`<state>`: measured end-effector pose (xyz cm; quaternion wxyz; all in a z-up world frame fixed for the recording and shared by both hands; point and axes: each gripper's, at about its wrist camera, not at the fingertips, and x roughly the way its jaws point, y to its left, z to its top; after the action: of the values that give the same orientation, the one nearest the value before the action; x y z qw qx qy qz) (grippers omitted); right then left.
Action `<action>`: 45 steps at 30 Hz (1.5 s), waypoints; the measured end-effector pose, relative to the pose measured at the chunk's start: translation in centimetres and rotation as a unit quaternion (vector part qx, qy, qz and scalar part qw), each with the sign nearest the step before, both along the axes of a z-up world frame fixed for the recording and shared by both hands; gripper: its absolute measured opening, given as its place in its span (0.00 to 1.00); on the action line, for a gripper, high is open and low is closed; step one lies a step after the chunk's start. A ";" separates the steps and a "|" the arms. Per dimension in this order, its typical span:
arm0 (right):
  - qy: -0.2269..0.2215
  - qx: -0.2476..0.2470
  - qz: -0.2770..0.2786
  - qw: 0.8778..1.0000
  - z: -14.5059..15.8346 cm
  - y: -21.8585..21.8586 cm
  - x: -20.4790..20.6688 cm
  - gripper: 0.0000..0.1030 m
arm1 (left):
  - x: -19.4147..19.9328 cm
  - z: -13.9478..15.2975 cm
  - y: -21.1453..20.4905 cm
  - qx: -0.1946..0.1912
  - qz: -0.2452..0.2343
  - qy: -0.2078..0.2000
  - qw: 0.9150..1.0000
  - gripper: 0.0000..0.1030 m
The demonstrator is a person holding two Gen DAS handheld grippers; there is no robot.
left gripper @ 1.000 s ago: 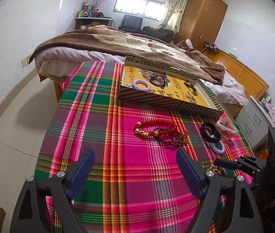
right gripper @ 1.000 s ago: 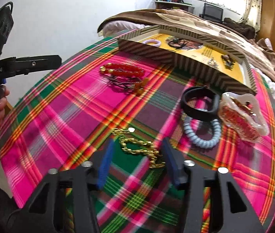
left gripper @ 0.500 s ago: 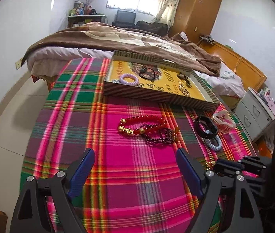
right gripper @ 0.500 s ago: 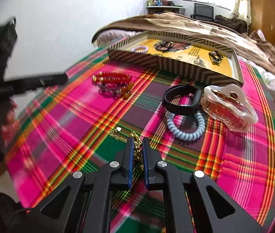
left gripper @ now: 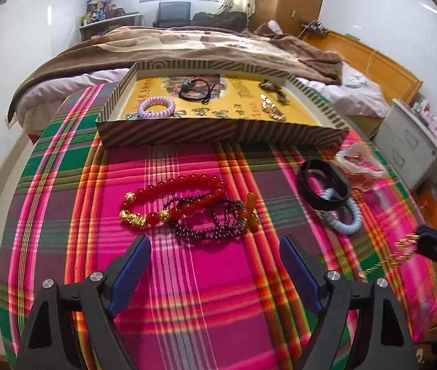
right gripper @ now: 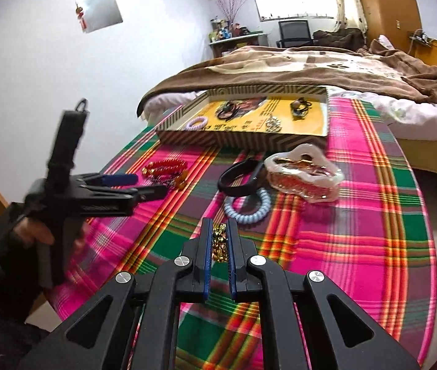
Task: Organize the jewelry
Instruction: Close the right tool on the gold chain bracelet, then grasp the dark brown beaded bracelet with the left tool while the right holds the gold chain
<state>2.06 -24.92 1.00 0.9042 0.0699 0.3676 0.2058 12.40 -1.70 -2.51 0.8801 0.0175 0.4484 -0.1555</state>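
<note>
My right gripper (right gripper: pixel 219 231) is shut on a gold chain (right gripper: pixel 219 242), lifted off the plaid cloth; the chain (left gripper: pixel 403 251) dangles at the right edge of the left wrist view. My left gripper (left gripper: pixel 215 252) stands open just short of a red bead bracelet (left gripper: pixel 175 197) tangled with a dark bead strand (left gripper: pixel 215 219). A striped tray (left gripper: pixel 218 131) with a yellow floor lies at the far side and holds a lilac coil tie (left gripper: pixel 156 107), a black cord and small gold pieces. A black band (right gripper: pixel 240 175), a pale blue coil tie (right gripper: pixel 247 205) and a white-rimmed hair claw (right gripper: pixel 303 174) lie right of the beads.
The plaid cloth (left gripper: pixel 203 277) covers a small table that butts against a bed with a brown blanket (left gripper: pixel 187 46). A white drawer unit (left gripper: pixel 409 151) stands to the right. A person's hand (right gripper: pixel 38 232) holds the left gripper's handle at the table's left edge.
My right gripper shut on the gold chain and lifted it off the cloth. My left gripper moved forward toward the red bead bracelet and stayed open.
</note>
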 end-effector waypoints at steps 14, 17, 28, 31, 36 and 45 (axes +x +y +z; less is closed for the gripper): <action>0.002 0.006 -0.005 1.000 -0.4 -1.0 0.2 0.08 | 1.9 -0.7 -1.2 0.020 0.021 -0.007 1.000 0.69; 0.004 0.006 -0.006 1.000 -0.6 -1.0 0.4 0.08 | 1.9 -0.6 -1.0 0.024 0.028 -0.014 0.999 0.53; 0.005 0.003 -0.008 1.000 -0.7 -0.8 0.3 0.08 | 1.2 -0.3 -0.2 0.011 0.025 -0.017 0.999 0.07; 0.004 0.003 -0.008 1.000 -0.7 -0.8 0.3 0.08 | 0.3 0.3 0.1 -0.007 0.018 -0.018 1.000 0.07; 0.001 0.004 -0.009 1.000 -0.4 -0.7 0.3 0.08 | -1.1 1.5 0.3 -0.033 0.002 -0.018 0.999 0.07; -0.010 0.005 -0.012 1.000 0.5 -0.6 0.0 0.08 | -2.8 4.7 0.8 -0.080 -0.018 -0.041 0.996 0.07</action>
<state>2.05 -25.53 1.46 0.9099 0.0769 0.3565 0.1978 9.59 -0.91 2.23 0.8932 -0.0388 0.3980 -0.2056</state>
